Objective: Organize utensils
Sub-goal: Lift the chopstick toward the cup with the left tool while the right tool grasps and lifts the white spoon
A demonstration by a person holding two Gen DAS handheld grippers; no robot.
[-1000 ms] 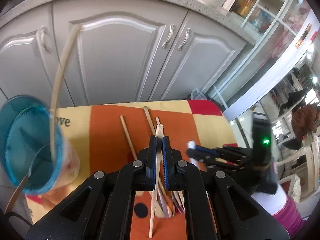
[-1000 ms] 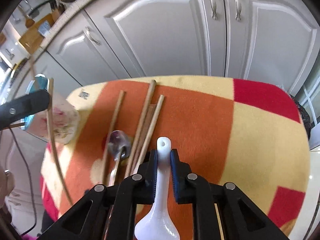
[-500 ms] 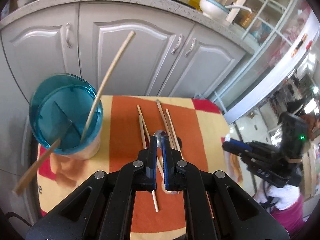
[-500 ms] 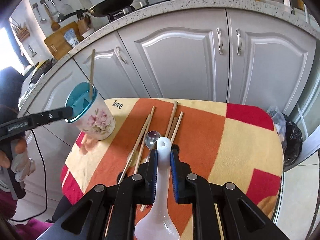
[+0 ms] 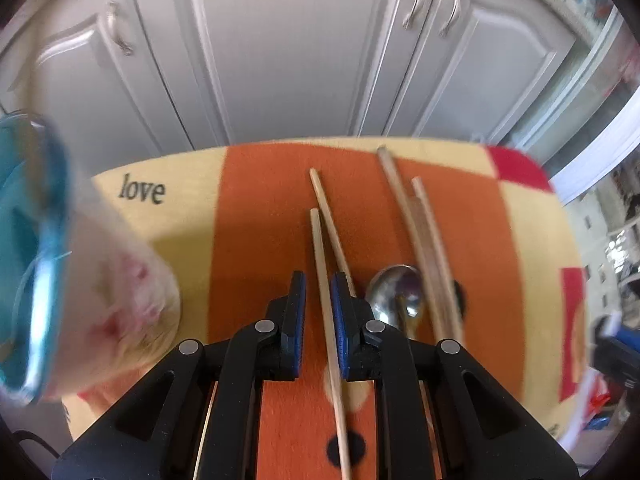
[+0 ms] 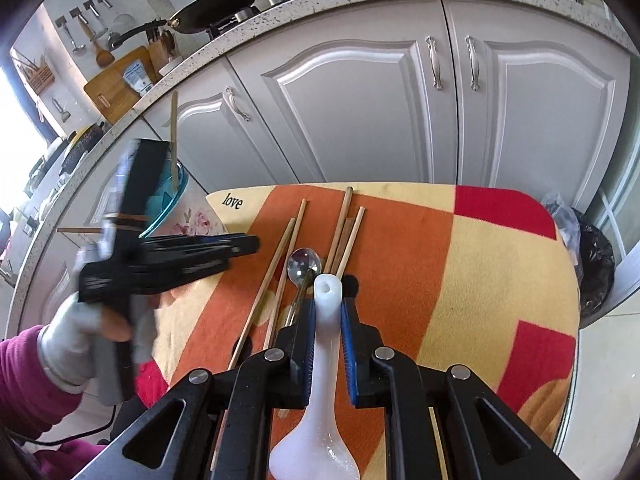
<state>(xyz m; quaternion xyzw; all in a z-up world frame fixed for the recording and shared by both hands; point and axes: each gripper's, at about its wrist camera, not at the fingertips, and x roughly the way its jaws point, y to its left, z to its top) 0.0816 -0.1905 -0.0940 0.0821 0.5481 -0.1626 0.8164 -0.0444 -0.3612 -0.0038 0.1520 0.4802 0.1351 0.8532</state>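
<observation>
On the fuzzy orange-and-yellow cloth (image 5: 256,208), the left gripper (image 5: 318,304), jaws just parting, straddled a slim wooden chopstick (image 5: 320,264) untouched. The right gripper (image 6: 327,332) stayed clamped on a glossy white ceramic spoon (image 6: 320,432).

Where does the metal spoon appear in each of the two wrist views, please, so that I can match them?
Left wrist view: the metal spoon lies lower centre-right, just right of the left claw, bowl facing up.
Right wrist view: the metal spoon sits at centre, just upper left of the white spoon.
Shared landmark: the word "love" printed on the cloth.
</observation>
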